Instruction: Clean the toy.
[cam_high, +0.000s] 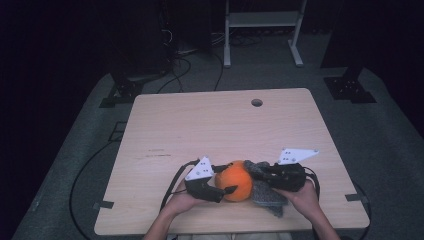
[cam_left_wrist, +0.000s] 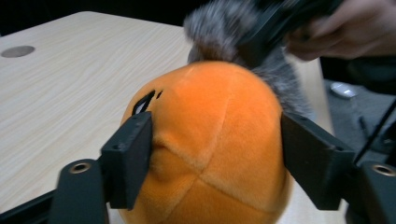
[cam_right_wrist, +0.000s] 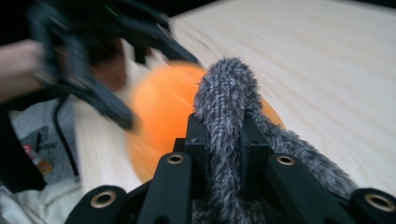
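The orange plush ball (cam_high: 236, 180) sits on the worktop (cam_high: 210, 125), near its front edge, well short of the round cable hole (cam_high: 257, 102) at the far side. The left hand-held gripper (cam_high: 220, 189) comes in from the ball's left, and its jaws straddle the ball: in the left gripper view one black pad (cam_left_wrist: 128, 158) dents the orange fabric (cam_left_wrist: 210, 144) and the other touches the opposite flank, so it is clamped on the ball. On the ball's right, the right hand-held gripper (cam_high: 261, 172) has its jaws pinched together on the grey fuzzy cloth (cam_high: 265, 192). In the right gripper view a tuft of that cloth (cam_right_wrist: 226, 102) stands up between the jaws, right against the ball (cam_right_wrist: 163, 112).
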